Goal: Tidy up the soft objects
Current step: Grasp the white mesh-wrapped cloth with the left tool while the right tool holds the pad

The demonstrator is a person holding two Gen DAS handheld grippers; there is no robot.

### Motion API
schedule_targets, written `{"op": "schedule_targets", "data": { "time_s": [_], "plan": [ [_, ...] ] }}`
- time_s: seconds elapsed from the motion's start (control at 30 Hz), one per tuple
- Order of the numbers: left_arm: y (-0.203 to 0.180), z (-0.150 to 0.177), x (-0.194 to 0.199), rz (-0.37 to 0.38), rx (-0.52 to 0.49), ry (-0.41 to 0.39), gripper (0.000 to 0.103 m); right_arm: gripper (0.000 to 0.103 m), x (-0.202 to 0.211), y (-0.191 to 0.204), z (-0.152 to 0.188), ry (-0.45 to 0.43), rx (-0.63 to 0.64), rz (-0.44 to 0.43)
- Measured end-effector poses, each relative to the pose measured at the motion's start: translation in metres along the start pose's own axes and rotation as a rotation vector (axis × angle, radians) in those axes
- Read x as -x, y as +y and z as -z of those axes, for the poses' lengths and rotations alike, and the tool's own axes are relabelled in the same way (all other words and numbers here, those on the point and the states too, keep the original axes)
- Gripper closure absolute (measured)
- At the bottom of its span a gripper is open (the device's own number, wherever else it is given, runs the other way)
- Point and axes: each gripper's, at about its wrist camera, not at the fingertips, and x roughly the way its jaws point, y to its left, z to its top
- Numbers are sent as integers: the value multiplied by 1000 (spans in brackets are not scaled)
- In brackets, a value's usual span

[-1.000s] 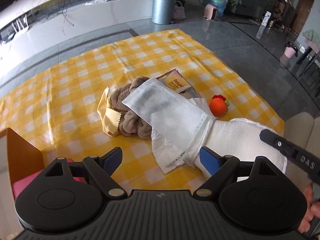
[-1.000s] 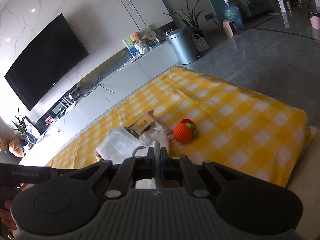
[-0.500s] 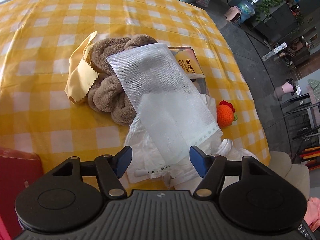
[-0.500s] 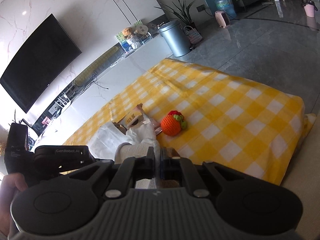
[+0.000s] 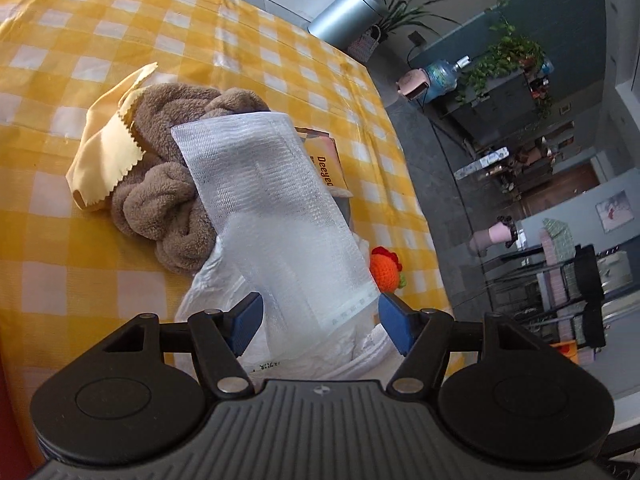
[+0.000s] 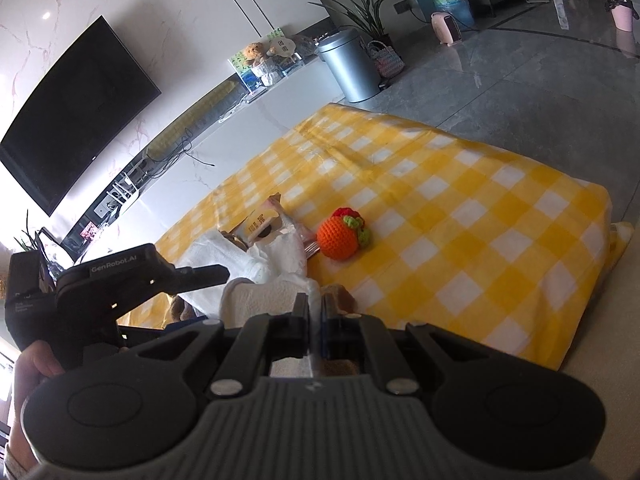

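Observation:
A pile of soft things lies on the yellow checked cloth (image 5: 100, 272). A white mesh pouch (image 5: 276, 208) lies over a brown towel (image 5: 168, 204), beside a yellow wipe (image 5: 110, 156), a tan packet (image 5: 326, 168) and an orange crocheted fruit (image 5: 384, 274). My left gripper (image 5: 320, 322) is open, its blue pads either side of the pouch's near end above a white plastic bag (image 5: 224, 292). My right gripper (image 6: 315, 312) is shut on a white towel (image 6: 268, 296). The fruit (image 6: 340, 236) lies beyond it, and the left gripper's body (image 6: 120, 280) shows at left.
A silver bin (image 6: 350, 66), a long white TV bench (image 6: 224, 120) and a black TV (image 6: 72, 112) stand beyond the cloth. Grey floor tiles (image 6: 520, 80) lie to the right. A water jug (image 5: 442, 76) and plants stand far off.
My left gripper has swung down and in over the pile, so its open pads now flank the mesh pouch. My right gripper stays shut on the white towel and has shifted slightly.

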Motion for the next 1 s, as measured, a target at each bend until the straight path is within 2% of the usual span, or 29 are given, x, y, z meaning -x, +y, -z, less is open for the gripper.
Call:
{"op": "schedule_targets", "data": {
  "time_s": [0.1, 0.17, 0.27, 0.33, 0.47, 0.57, 0.7, 0.87, 1.0],
  "plan": [
    [5, 3, -7, 63, 56, -33, 27, 96, -1, 0, 1, 7, 13, 3],
    [6, 3, -11, 76, 44, -43, 40, 96, -2, 0, 1, 9, 14, 2],
    [1, 5, -14, 26, -12, -37, 87, 96, -3, 0, 2, 14, 19, 6],
    [-5, 6, -11, 1, -69, -52, 97, 96, -4, 1, 2, 17, 21, 12],
    [-18, 12, 1, -51, -159, -80, 102, 96, -2, 3, 2, 14, 28, 10],
    [-30, 17, 13, -138, -219, -87, 102, 96, -2, 4, 1, 9, 31, 11],
    [-46, 24, 41, -178, -292, -117, 102, 97, 2, 6, 1, -8, 33, 7],
    [-64, 27, 86, -164, -331, -167, 102, 99, 15, 13, -3, -60, 33, -48],
    [-75, 30, 127, -134, -364, -219, 101, 100, 19, 25, -4, -64, 62, -87]
  ]
}}
